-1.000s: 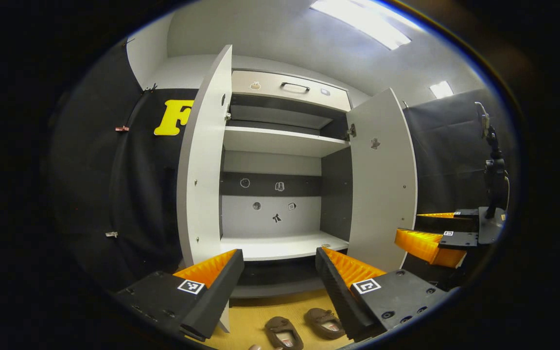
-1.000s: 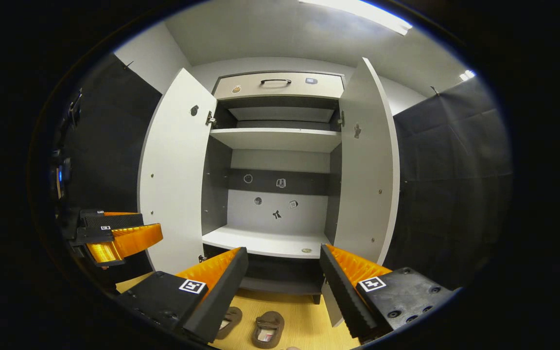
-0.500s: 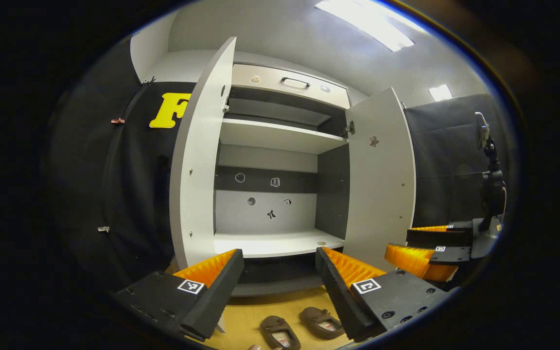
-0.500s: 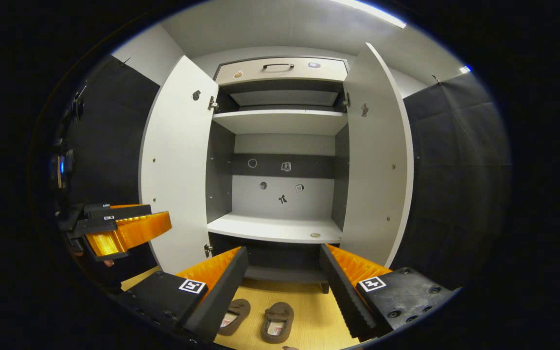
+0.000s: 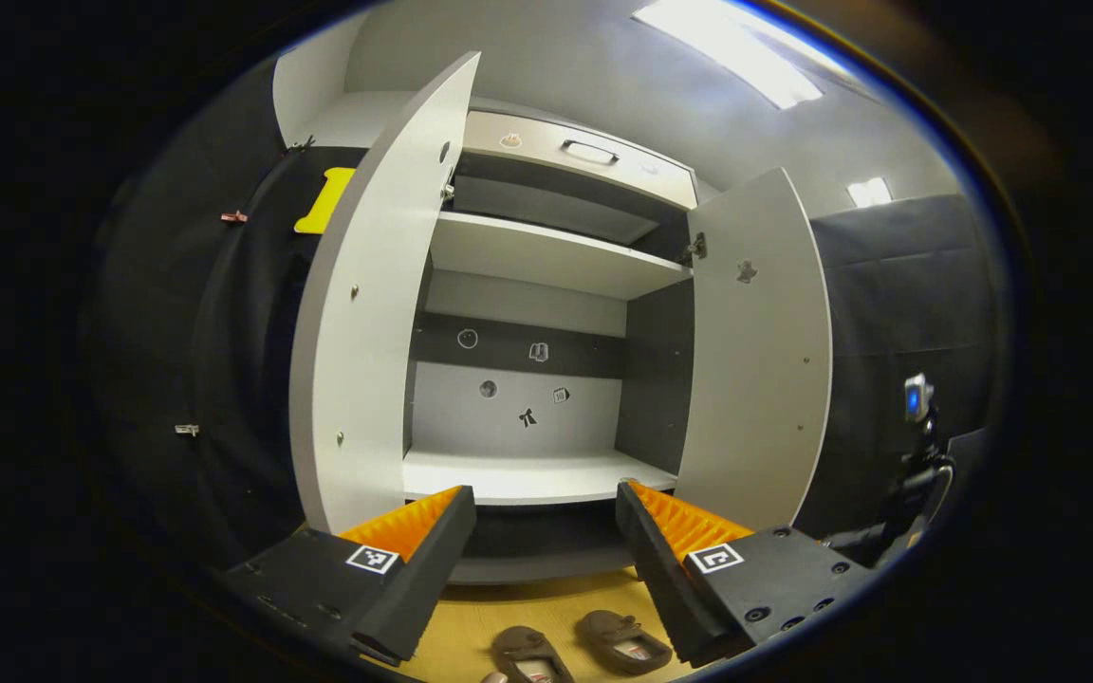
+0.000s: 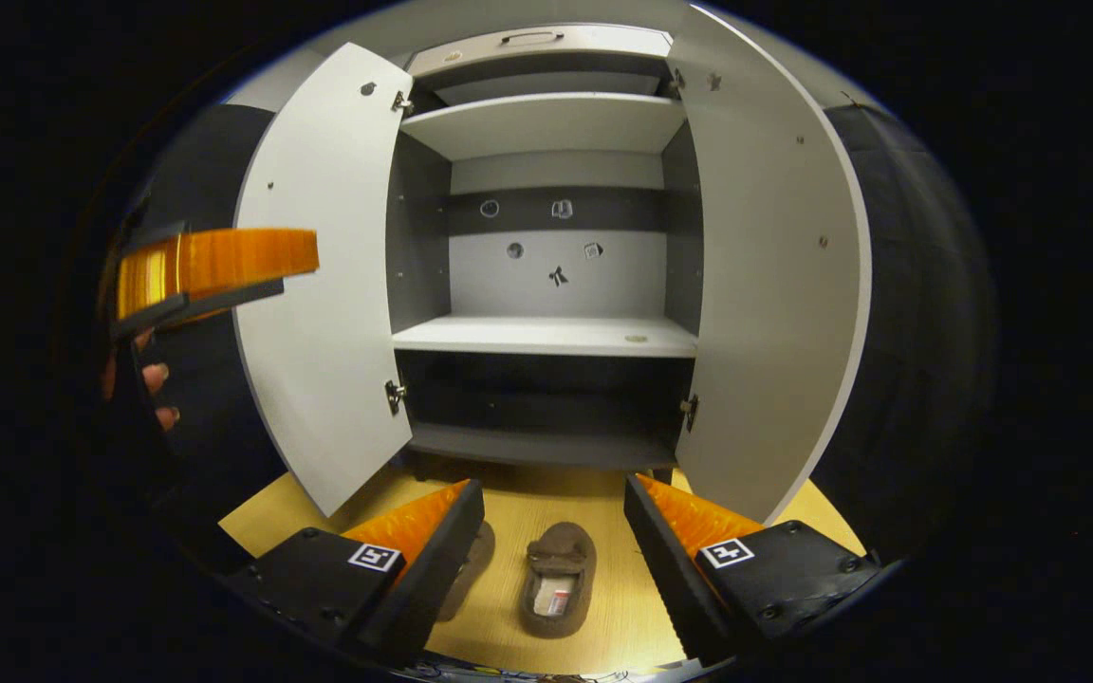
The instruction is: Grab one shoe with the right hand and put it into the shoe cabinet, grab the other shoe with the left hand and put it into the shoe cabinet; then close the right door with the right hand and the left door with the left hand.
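Right tool [image 6: 554, 507] spread wide, nothing between the fingers; poised above the pair of brown suede-like slippers on the tan wooden floor in front of the cabinet. Right-hand brown slipper [image 6: 559, 578] in plain sight between the fingers, toe toward the cabinet; the other brown slipper [image 6: 472, 564] partly hidden behind the left finger, just beside the first.

Left tool [image 5: 546, 517] likewise wide open and empty, aimed at the middle shelf [image 5: 532, 476]. Both slippers low in that view too.

White two-door shoe cabinet [image 6: 546, 237] with both doors swung open, shelves bare.

Judged light, soft, floppy at the upper; likely to fold if pinched at the toe. Better hold: across the heel collar or side wall, where the sole stiffens it. Low slip risk on the fuzzy fabric.
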`<state>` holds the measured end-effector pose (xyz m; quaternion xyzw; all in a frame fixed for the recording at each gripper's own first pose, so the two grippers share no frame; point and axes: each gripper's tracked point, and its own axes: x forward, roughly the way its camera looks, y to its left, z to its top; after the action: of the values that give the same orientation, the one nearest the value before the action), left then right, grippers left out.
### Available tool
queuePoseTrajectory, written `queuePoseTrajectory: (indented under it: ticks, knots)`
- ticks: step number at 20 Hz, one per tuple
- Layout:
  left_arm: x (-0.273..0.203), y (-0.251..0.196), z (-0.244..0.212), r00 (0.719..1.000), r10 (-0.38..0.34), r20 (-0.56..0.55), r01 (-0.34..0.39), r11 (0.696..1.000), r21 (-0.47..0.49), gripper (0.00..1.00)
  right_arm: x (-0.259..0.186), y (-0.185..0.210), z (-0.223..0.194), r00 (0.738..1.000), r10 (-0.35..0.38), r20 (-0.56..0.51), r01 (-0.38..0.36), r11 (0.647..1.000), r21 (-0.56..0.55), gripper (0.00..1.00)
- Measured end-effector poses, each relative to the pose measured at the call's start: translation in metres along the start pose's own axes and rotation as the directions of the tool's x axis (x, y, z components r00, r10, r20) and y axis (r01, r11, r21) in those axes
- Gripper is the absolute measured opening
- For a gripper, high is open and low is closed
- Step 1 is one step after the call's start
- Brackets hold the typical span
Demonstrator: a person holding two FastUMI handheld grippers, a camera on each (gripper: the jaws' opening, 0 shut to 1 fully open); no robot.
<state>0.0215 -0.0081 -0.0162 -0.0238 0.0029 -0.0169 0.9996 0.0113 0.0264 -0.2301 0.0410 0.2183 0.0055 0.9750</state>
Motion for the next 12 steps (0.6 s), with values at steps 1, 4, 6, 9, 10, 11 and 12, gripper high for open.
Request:
queuePoseTrajectory:
  ticks: [1,4,6,9,10,11,12]
  knots:
    - [0.0,0.002,-0.003,1.0,0.014,-0.004,-0.014,1.0,0.003,0.95,0.006,0.002,-0.019,0.999,0.012,-0.038,-0.011,1.0,0.017,0.98]
    - [0.004,-0.001,-0.006,1.0,0.019,-0.001,-0.019,1.0,-0.023,0.95,0.024,0.004,-0.071,0.992,0.024,-0.126,-0.02,0.999,0.033,0.99]
    - [0.006,-0.003,-0.009,1.0,0.018,0.006,-0.018,0.999,-0.036,0.95,0.034,0.005,-0.104,0.982,0.034,-0.184,-0.023,0.998,0.057,0.99]
    - [0.007,0.0,-0.016,0.999,0.032,-0.009,-0.032,0.999,-0.03,0.95,0.054,0.009,-0.145,0.968,0.046,-0.246,-0.023,0.995,0.094,0.99]
    - [0.005,0.002,-0.021,0.999,0.04,-0.02,-0.04,0.999,-0.026,0.95,0.059,0.01,-0.156,0.964,0.047,-0.262,-0.023,0.995,0.094,0.99]
    - [0.004,0.003,-0.024,0.998,0.043,-0.035,-0.044,0.999,-0.022,0.95,0.065,0.011,-0.166,0.96,0.049,-0.276,-0.025,0.996,0.089,0.99]
    - [0.002,0.004,-0.029,0.998,0.044,-0.052,-0.045,0.999,-0.023,0.95,0.072,0.013,-0.175,0.956,0.053,-0.29,-0.03,0.996,0.084,0.99]
